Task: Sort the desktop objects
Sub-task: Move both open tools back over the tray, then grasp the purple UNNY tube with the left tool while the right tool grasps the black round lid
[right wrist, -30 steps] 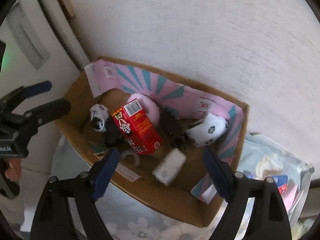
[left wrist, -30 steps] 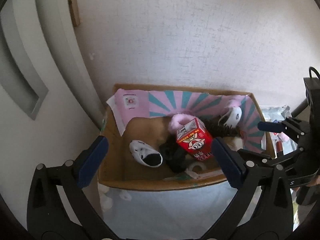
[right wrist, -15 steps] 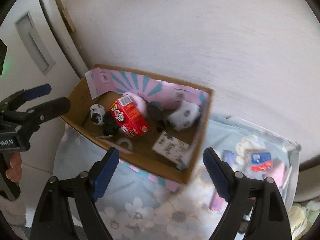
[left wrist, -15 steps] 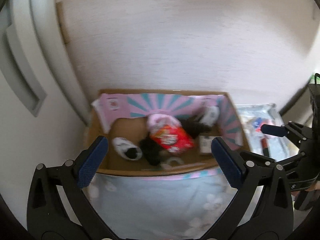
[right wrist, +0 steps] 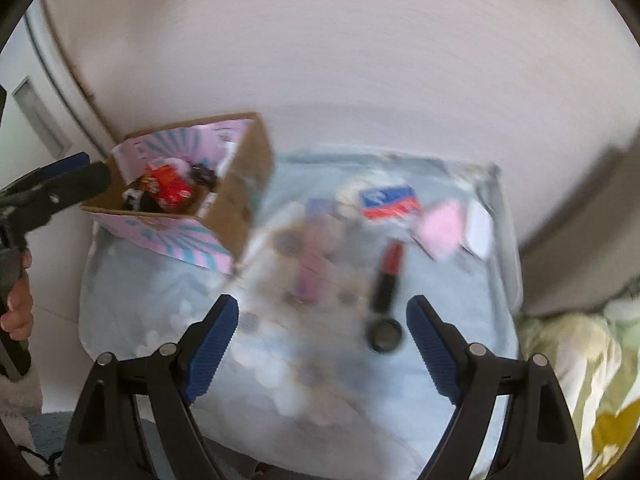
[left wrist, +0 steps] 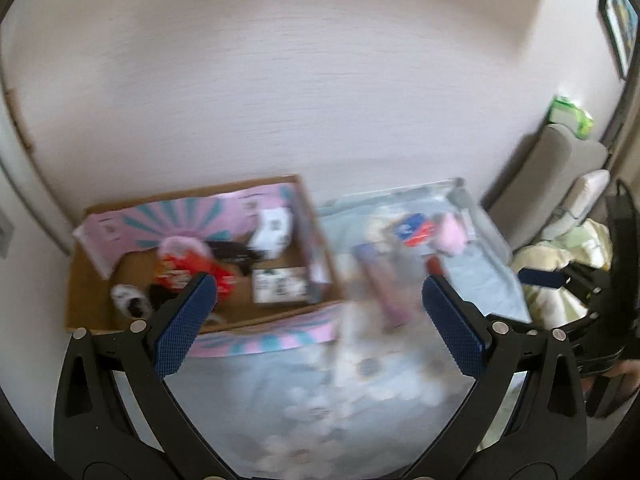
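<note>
A cardboard box (left wrist: 280, 312) (right wrist: 248, 184) with pink and teal lining stands at the left of a light blue floral cloth (left wrist: 320, 400) (right wrist: 328, 380). It holds a red carton (left wrist: 188, 270) (right wrist: 168, 186), black-and-white soft toys and a white packet (left wrist: 280, 286). On the cloth right of the box lie a blue-red-white packet (right wrist: 390, 202) (left wrist: 412, 230), a pink item (right wrist: 440, 230), a purple tube (right wrist: 312, 256) and a red-black lipstick (right wrist: 386, 280) with its cap (right wrist: 384, 334). My left gripper (left wrist: 318, 316) and right gripper (right wrist: 322, 336) are open and empty above the cloth. Both views are blurred.
A white wall runs behind the table. A white cabinet door (right wrist: 36, 120) is at the left. A grey cushion (left wrist: 552, 168) and a pale green floral bedding (right wrist: 580, 380) lie at the right. The left gripper also shows at the right wrist view's left edge (right wrist: 52, 188).
Both grippers have pulled back and swung right, away from the box. The box now sits at the left and the loose items on the cloth have come into view.
</note>
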Demonstrator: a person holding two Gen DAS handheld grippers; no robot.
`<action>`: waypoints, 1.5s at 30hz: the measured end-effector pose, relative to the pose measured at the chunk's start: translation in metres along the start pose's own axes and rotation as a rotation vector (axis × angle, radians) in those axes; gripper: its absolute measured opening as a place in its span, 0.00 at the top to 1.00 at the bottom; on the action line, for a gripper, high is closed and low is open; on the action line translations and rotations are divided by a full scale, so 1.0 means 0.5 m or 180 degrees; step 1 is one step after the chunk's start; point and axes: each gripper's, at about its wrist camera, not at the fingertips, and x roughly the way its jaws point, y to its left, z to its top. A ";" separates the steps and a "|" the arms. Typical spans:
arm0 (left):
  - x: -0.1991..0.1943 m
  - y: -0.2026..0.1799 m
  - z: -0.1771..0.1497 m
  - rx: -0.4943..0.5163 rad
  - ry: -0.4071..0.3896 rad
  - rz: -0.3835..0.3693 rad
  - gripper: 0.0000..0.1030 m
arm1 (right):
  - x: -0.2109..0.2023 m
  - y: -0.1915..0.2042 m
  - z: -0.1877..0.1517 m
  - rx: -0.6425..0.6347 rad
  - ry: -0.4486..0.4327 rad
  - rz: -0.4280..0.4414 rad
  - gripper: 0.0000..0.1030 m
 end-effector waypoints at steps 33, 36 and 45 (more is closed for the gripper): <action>0.441 -0.183 -0.083 -0.0495 0.0627 0.0716 0.21 | 0.187 -0.108 -0.139 -0.0736 -0.0250 0.0274 0.28; 0.449 -0.171 -0.091 -0.0547 0.0691 0.0748 0.30 | 0.196 -0.107 -0.134 -0.0770 -0.0244 0.0277 0.33; 0.443 -0.175 -0.099 -0.0397 0.0664 0.0696 0.71 | 0.213 -0.112 -0.126 -0.0735 -0.0159 0.0367 0.67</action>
